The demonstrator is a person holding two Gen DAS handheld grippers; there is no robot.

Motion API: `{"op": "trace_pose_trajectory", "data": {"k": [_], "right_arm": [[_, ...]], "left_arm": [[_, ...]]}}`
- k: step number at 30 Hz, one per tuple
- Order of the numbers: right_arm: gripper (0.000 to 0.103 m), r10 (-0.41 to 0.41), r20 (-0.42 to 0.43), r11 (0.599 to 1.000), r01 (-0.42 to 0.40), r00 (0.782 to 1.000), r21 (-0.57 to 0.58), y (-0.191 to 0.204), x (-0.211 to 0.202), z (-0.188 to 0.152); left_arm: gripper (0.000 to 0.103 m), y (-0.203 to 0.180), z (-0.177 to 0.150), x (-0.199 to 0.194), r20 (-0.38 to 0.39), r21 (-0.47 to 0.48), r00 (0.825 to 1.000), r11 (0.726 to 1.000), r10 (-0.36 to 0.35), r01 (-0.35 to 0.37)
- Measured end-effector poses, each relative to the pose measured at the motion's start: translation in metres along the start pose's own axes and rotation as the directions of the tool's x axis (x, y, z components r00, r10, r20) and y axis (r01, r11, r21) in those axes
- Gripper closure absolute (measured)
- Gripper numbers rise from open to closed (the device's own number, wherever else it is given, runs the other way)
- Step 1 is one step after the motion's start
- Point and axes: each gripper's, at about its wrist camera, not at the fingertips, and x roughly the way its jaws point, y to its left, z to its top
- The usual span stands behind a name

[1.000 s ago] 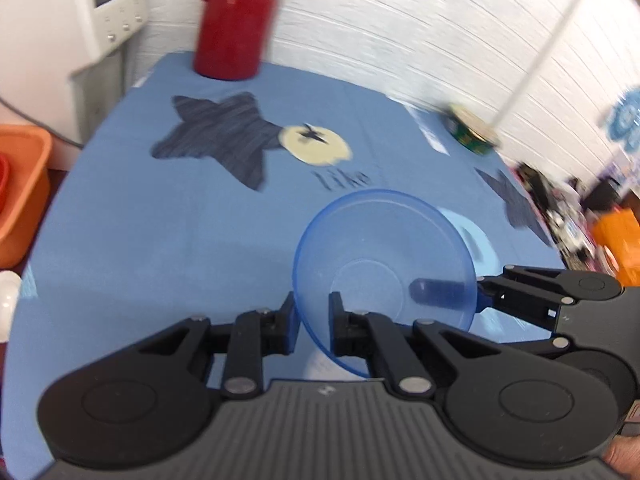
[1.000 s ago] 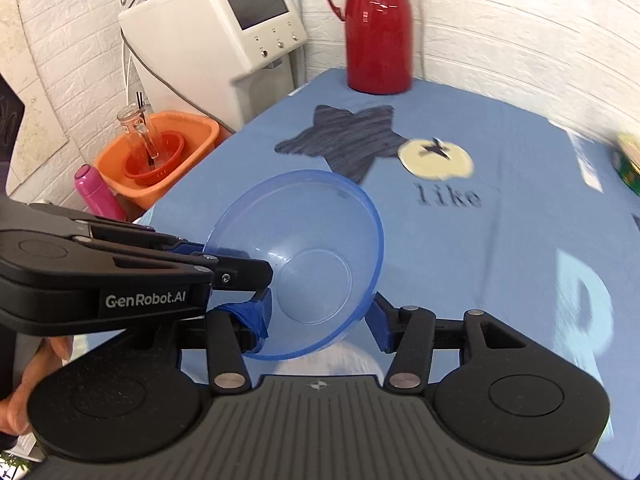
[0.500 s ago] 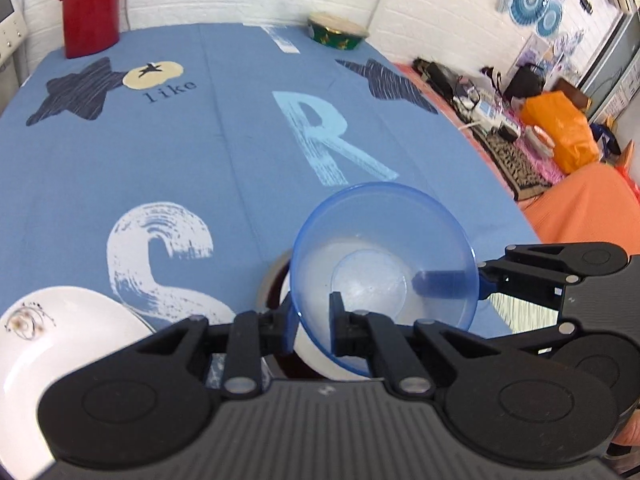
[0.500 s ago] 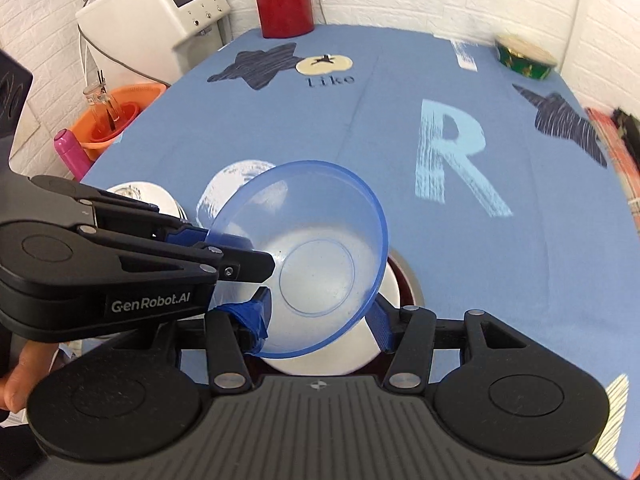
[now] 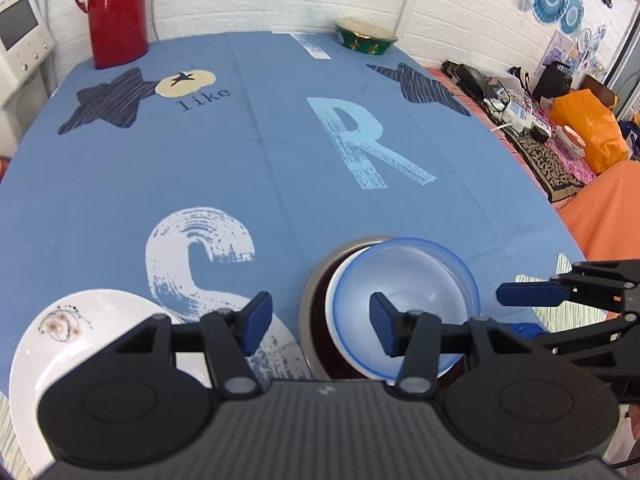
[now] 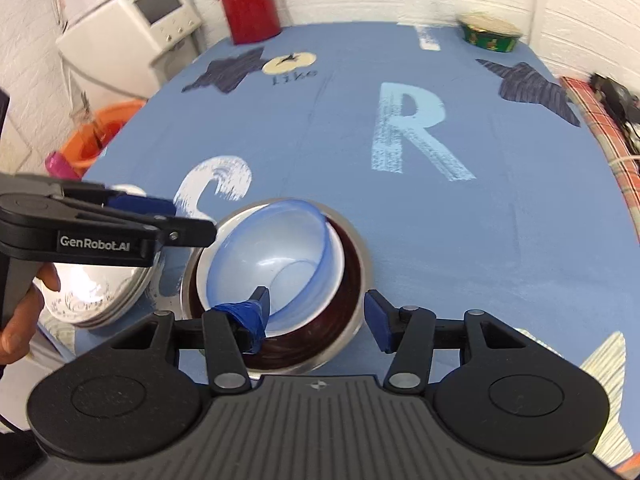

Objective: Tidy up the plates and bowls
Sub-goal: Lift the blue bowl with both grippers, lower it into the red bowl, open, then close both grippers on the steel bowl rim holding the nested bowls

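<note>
Looking across the blue tablecloth, we saw it covered nearly the whole view, w/ a big pale "R", a white "S", dark stars and the word "like" printed on it. At the near edge sat a steel-rimmed dark red bowl, w/ a white bowl nested inside it, and the clear blue bowl lay in that, tilted in the right wrist view. To the left of the stack was a white plate w/ a small brown motif. Our left gripper had its jaws spread wide, gripping nothing; its right fingertip hung over the blue bowl. Our right gripper was also wide apart and empty-handed, its taped left fingertip at the blue bowl's near rim; contact unclear. At the far edge stood a red thermos and a green tin, well apart.
</note>
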Motion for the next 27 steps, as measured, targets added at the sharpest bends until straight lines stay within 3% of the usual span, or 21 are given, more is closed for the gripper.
{"op": "trace_pose_trajectory", "data": {"k": [9,13,20,24,27], "right_arm": [[0.065,0.015,-0.003,0.995,-0.014,1.0,0.097,-0.019,0.012,-0.004],[0.065,0.039,0.093,0.992,-0.049,0.995,0.116,-0.022,-0.011,-0.004],[0.063,0.031,0.34,0.967,-0.114,0.94,0.226,-0.014,-0.036,-0.036],[0.062,-0.042,0.409,0.934,-0.11,0.912,0.34,-0.006,-0.031,-0.063],[0.061,-0.093,0.382,0.916,-0.072,0.92,0.395,-0.008,-0.025,-0.07]], "left_arm": [[0.052,0.001,-0.004,-0.001,-0.003,-0.013,1.0,1.0,-0.011,0.011],[0.051,0.011,-0.005,-0.01,0.017,-0.04,1.0,0.999,-0.02,0.021],[0.044,0.012,-0.014,-0.031,0.132,-0.077,0.991,0.997,-0.009,0.02],[0.043,0.008,-0.021,-0.035,0.176,-0.06,0.982,0.997,0.06,-0.05],[0.041,0.01,-0.024,-0.035,0.191,-0.057,0.978,0.995,0.086,-0.077]]}}
